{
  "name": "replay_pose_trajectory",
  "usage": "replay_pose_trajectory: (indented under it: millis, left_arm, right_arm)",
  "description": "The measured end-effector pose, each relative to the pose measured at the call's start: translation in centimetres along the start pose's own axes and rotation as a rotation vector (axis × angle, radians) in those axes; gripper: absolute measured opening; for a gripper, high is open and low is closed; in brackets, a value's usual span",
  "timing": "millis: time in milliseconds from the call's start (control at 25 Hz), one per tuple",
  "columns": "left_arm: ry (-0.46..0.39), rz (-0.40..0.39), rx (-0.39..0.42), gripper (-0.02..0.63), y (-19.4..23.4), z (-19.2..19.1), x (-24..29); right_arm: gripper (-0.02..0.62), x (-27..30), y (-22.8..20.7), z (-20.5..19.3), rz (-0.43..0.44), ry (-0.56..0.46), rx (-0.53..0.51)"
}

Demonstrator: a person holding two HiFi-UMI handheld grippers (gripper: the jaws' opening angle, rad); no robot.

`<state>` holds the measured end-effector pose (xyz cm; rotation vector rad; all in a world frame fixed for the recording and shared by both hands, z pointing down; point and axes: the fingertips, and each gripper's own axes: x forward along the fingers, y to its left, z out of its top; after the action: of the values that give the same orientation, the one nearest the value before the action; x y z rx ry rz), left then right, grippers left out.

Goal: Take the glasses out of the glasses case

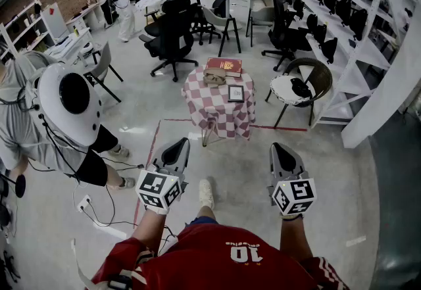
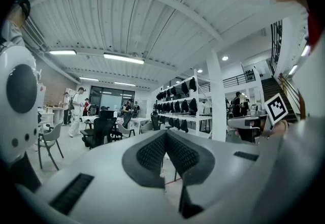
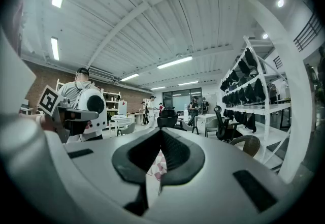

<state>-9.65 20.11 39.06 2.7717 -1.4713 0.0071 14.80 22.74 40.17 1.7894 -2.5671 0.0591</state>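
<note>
A small table (image 1: 214,114) with a red-and-white checked cloth stands on the floor a few steps ahead. On it lie a red book (image 1: 225,66), a small checked case-like object (image 1: 214,78) and a dark square item (image 1: 235,93). No glasses show. My left gripper (image 1: 179,145) and right gripper (image 1: 277,148) are held level in front of me, well short of the table. In the left gripper view the left gripper (image 2: 165,133) is shut with nothing between its pads. My right gripper (image 3: 161,132) is shut and empty too, with the checked cloth (image 3: 155,167) glimpsed below its tip.
A person with a white round device (image 1: 71,106) stands close on the left. A wicker chair (image 1: 299,85) is right of the table and black office chairs (image 1: 172,32) are behind it. White shelving (image 1: 342,19) runs along the right. Cables (image 1: 99,206) trail on the floor at left.
</note>
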Motion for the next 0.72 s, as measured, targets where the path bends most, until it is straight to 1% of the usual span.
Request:
replay_pose_trajectory:
  millis: [280,720]
  left_arm:
    - [-0.005,0.003,0.005,0.008,-0.8,0.3,-0.1]
    - [-0.003,-0.034,-0.015,0.008,-2.2,0.2,0.6]
  right_arm:
    - [0.017,-0.3,0.1,-0.1,0.009,-0.001,0.007]
    - [0.017,-0.9,-0.8,-0.4,-0.003,0.004,0.023]
